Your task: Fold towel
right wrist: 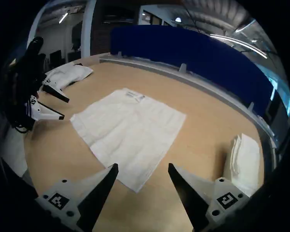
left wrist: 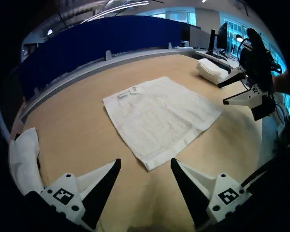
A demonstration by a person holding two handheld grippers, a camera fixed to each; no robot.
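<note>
Fold not started: towel [left wrist: 160,118] lies flat, centre frame.
Left gripper [left wrist: 145,160] and right gripper [right wrist: 142,165]: jaws apart, empty, just short of the towel; every fold remains.

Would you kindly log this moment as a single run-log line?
stage: pre-fold | towel: spread flat on table | left gripper: open, empty, at a towel corner | right gripper: open, empty, at a towel corner

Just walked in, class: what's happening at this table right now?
A person holds a two-finger gripper in each hand above a tan wooden table. The left gripper and right gripper are both open, touching nothing. A white square terry towel lies spread flat before them, not yet folded. A stack of folded white towels sits aside.
</note>
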